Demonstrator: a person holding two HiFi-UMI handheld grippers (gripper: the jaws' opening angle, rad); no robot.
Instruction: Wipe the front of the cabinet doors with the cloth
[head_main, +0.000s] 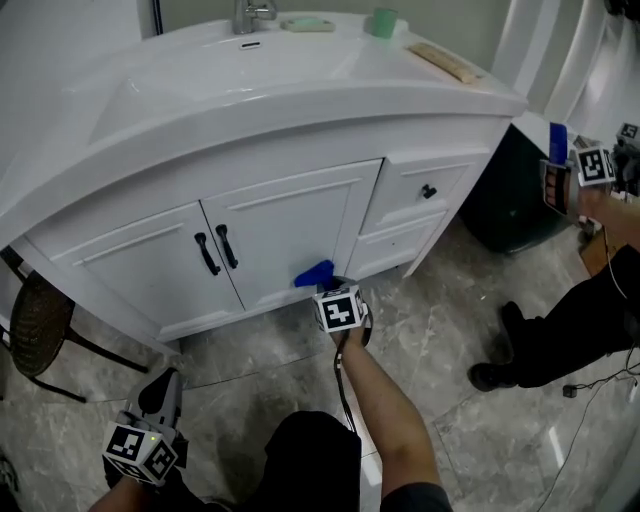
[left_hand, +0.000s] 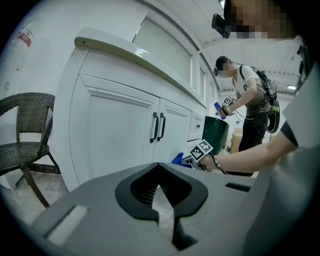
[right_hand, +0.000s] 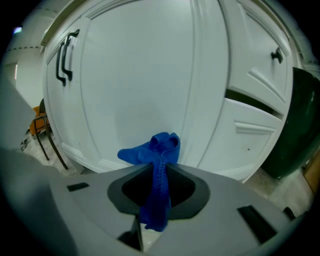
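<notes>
because the right gripper (right_hand: 159, 172) has its fingers clenched on the blue cloth (right_hand: 159, 150) with the bunched end pushed forward, the cloth meets the foot of the cabinet door (right_hand: 140, 90), seemingly for wiping, while the left gripper (left_hand: 159, 195), fingers closed on nothing, hangs well apart.
</notes>
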